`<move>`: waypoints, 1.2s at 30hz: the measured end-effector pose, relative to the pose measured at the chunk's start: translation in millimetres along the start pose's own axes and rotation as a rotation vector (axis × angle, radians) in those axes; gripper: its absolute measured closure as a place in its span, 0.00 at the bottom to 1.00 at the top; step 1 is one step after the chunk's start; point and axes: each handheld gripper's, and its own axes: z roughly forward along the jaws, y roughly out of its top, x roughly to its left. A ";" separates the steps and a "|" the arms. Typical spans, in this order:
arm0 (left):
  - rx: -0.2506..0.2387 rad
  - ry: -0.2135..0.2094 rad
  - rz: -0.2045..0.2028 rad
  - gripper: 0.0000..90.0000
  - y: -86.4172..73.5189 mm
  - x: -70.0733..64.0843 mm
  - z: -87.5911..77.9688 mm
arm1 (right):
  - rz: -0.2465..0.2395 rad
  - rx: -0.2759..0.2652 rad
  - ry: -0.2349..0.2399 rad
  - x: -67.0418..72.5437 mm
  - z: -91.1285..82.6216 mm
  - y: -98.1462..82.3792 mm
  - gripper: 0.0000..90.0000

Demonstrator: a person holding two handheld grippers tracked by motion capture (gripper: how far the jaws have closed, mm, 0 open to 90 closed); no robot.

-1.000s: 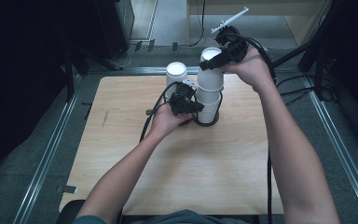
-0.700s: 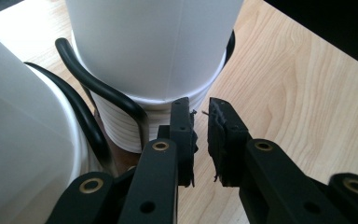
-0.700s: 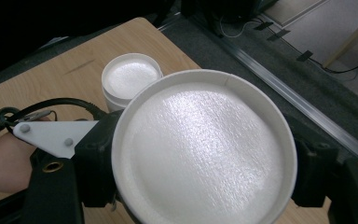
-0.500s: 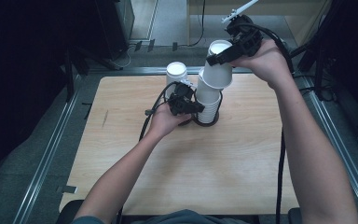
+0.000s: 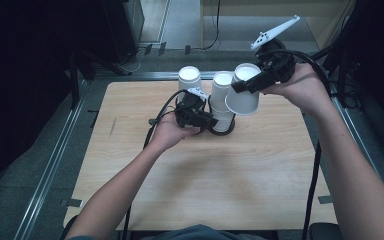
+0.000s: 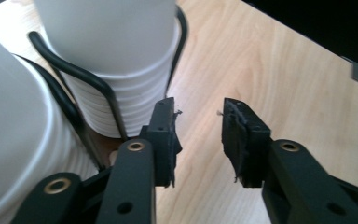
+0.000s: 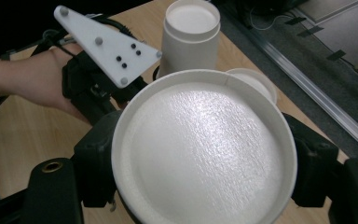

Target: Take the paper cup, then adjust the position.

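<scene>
One stack of cups (image 5: 222, 107), one held cup (image 5: 243, 96), one standing cup (image 5: 189, 79), two grippers (image 5: 198, 118) (image 5: 254, 83)

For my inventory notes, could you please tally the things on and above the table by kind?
Single white paper cups: 2, one held in the right gripper, one standing alone on the table.
Stacks of nested white cups: 1; the cups in it cannot be counted.
Black wire holders: 1, around the stack.
Handheld grippers: 2, with the left gripper beside the stack.
Total: 6.
</scene>
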 end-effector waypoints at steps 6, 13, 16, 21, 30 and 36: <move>-0.015 -0.080 -0.010 0.64 -7.4 0.1 -6.6 | -0.061 0.011 0.039 7.4 5.9 -22.7 0.28; -0.003 -0.101 0.036 0.49 -18.4 -5.2 -11.9 | -0.059 0.018 0.089 18.5 18.3 -46.6 0.28; 0.010 -0.118 0.048 0.44 -25.5 -7.1 -13.3 | -0.070 0.019 0.106 24.3 30.1 -59.0 0.28; -0.001 -0.122 0.081 0.37 -36.2 -8.5 -15.7 | -0.077 0.022 0.127 28.1 40.6 -68.0 0.28; -0.004 -0.165 0.102 0.33 -53.3 -11.1 -17.5 | -0.062 0.033 0.161 31.0 61.5 -89.3 0.28; -0.009 -0.213 0.089 0.20 -65.4 -11.8 -18.2 | -0.062 0.035 0.182 36.9 74.7 -100.8 0.28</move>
